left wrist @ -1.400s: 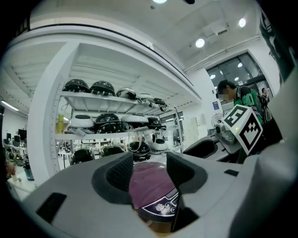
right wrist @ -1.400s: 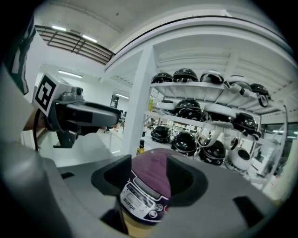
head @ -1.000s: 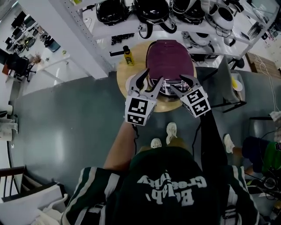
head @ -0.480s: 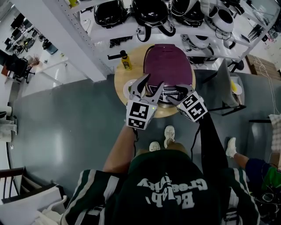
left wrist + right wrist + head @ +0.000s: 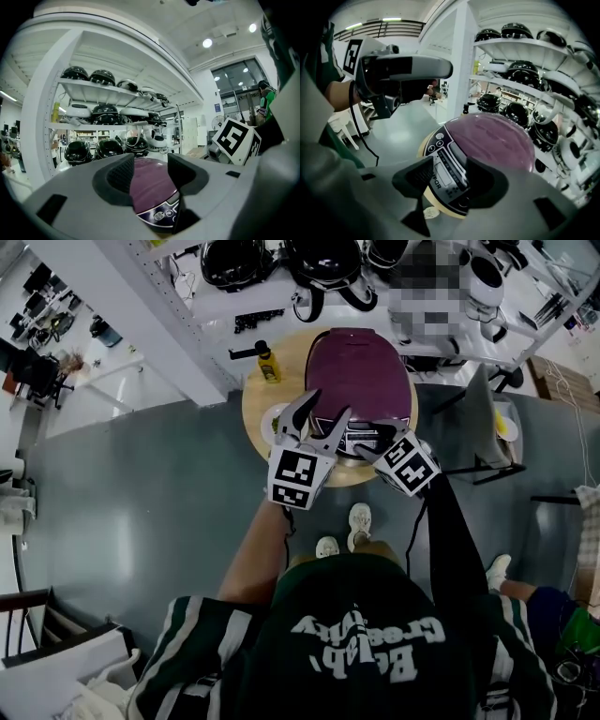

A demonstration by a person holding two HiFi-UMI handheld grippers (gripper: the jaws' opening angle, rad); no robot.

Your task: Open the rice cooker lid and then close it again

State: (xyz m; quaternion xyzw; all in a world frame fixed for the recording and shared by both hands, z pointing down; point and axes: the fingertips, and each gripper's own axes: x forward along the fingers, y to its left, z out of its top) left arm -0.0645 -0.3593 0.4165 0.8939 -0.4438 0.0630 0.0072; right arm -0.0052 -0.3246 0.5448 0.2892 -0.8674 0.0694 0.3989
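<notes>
A rice cooker with a shut purple lid (image 5: pixel 361 367) stands on a round wooden table (image 5: pixel 255 399). My left gripper (image 5: pixel 319 413) hovers open over the cooker's front left; in the left gripper view the lid (image 5: pixel 152 185) shows beyond the jaws (image 5: pixel 151 171), which hold nothing. My right gripper (image 5: pixel 377 439) tilts down over the front control panel (image 5: pixel 445 171). Its jaws (image 5: pixel 449 176) are closing but stand wide, with the panel below the gap and nothing gripped. The right gripper's marker cube (image 5: pixel 236 140) shows at the right of the left gripper view.
A yellow bottle (image 5: pixel 271 364) and a black tool (image 5: pixel 246 352) sit at the table's back left. White shelves with several dark helmets (image 5: pixel 323 263) stand right behind the table. A chair (image 5: pixel 487 432) is to the right, and grey floor (image 5: pixel 141 484) lies to the left.
My right gripper has dropped and tipped down toward the cooker's front panel. The left gripper has edged slightly closer to the cooker. The lid stays shut.
</notes>
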